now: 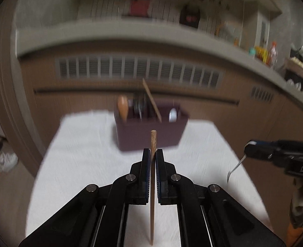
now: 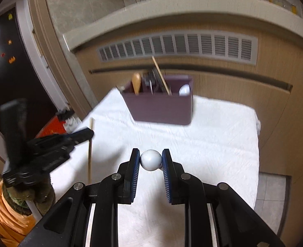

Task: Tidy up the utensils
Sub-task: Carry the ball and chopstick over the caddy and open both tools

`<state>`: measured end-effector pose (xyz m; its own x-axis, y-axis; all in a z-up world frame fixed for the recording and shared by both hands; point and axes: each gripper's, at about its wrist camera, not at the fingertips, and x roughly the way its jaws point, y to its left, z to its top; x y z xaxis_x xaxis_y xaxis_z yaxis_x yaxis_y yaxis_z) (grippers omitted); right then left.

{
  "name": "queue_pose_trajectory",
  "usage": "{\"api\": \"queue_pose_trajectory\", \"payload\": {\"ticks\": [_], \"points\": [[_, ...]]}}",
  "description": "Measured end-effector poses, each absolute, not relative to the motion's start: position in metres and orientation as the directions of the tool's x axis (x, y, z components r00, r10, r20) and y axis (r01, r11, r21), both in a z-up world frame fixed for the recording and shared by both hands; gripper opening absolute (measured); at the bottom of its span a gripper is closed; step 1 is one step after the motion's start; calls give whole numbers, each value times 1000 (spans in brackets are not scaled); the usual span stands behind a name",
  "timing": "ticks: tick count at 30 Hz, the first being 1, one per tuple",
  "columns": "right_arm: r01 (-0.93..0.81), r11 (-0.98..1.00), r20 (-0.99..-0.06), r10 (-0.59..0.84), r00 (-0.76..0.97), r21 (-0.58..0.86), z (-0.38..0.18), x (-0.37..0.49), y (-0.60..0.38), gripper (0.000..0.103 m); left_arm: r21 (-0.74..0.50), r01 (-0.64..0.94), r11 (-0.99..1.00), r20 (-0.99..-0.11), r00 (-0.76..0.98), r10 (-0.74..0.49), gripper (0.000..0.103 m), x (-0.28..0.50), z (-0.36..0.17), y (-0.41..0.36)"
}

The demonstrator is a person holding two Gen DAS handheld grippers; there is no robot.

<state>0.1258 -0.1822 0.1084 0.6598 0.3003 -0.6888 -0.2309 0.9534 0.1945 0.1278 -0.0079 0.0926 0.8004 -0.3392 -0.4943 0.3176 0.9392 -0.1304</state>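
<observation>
Wooden chopstick (image 1: 153,185) stands upright, pinched in the left gripper (image 1: 153,154) – its long axis vertical, ready to drop tip-first. Straight ahead on the white cloth (image 1: 89,154) sits the caddy (image 1: 149,133), nearer this hand. Right gripper (image 2: 150,157) clamps a white-balled spoon (image 2: 150,160), also facing the caddy.

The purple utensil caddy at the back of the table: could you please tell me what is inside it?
The purple utensil caddy holds a wooden spoon, dark utensils, one leaning chopstick and a white spoon. Its walls hide their lower ends.
</observation>
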Motion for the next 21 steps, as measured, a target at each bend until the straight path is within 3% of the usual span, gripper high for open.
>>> {"api": "queue_pose_trajectory", "payload": {"ticks": [6, 12, 16, 21], "points": [[-273, 944, -566, 331, 755, 187, 185, 146, -178, 20, -88, 337, 937, -306, 886, -347, 5, 161, 189, 0], [-300, 938, -462, 347, 816, 174, 254, 187, -175, 20, -57, 360, 931, -222, 905, -363, 5, 195, 249, -6], [-295, 935, -435, 353, 829, 198, 271, 226, -179, 20, -31, 357, 934, -207, 912, -355, 5, 224, 265, -11], [-306, 908, -449, 409, 795, 286, 249, 273, -187, 20, -70, 360, 930, -251, 896, -366, 5, 272, 243, -11]]}}
